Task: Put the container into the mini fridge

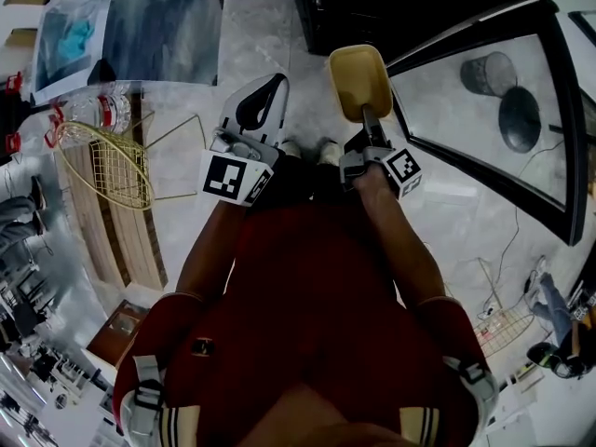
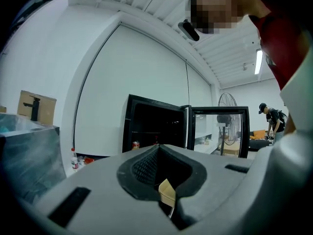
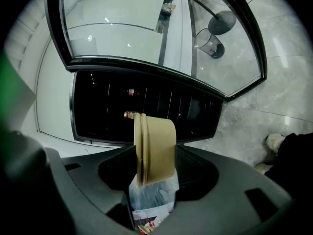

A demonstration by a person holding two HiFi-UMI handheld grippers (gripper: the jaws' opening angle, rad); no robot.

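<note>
While the right gripper (image 3: pixel 149 182) clamps a tan paper container (image 3: pixel 155 148) before the open mini fridge (image 3: pixel 98 106), the left gripper (image 2: pixel 164 177) has its jaws closed together. A red can (image 3: pixel 129 114) stands far inside.

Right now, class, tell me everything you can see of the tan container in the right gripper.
The container is a tan, round, tapered tub that looks like kraft paper, with a banded rim or lid at its wide end. The right gripper is shut on it and holds it in the air, with the rim facing left in the right gripper view. A clear plastic bag sits just below it between the jaws. The container is in front of the open mini fridge, not yet inside.
</note>
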